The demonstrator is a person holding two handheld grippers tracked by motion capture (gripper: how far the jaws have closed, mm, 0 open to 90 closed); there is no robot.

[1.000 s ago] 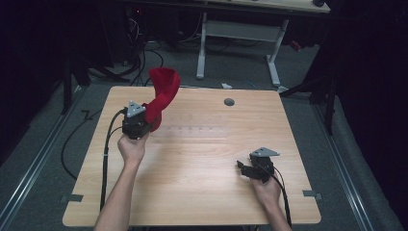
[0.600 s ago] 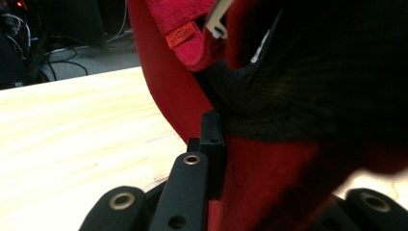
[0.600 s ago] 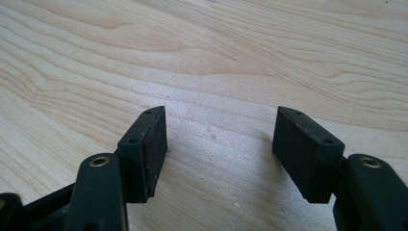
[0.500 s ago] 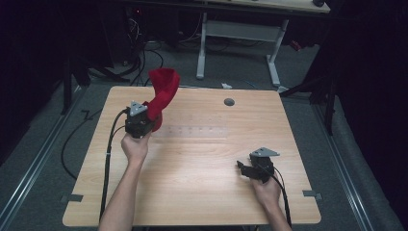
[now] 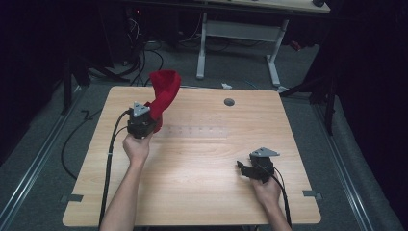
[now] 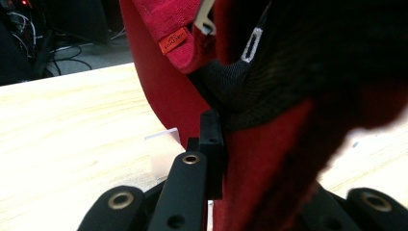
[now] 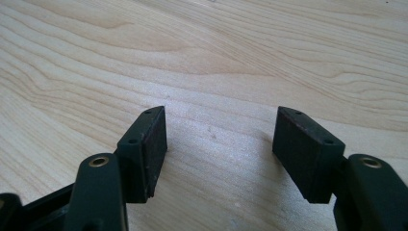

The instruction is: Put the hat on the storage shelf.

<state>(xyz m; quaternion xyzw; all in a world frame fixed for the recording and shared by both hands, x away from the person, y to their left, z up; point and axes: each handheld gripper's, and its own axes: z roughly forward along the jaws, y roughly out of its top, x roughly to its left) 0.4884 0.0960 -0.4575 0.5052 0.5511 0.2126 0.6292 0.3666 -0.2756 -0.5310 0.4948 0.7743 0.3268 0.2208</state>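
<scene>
Cables on grey floor at left, pale wooden table, left gripper pinching red cap held up over far left corner, right gripper spread above bare wood, white desk legs behind.

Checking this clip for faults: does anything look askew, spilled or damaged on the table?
Nothing stands out. The left gripper holds a red cloth item up off the table; the right gripper rests open over bare wood.
</scene>
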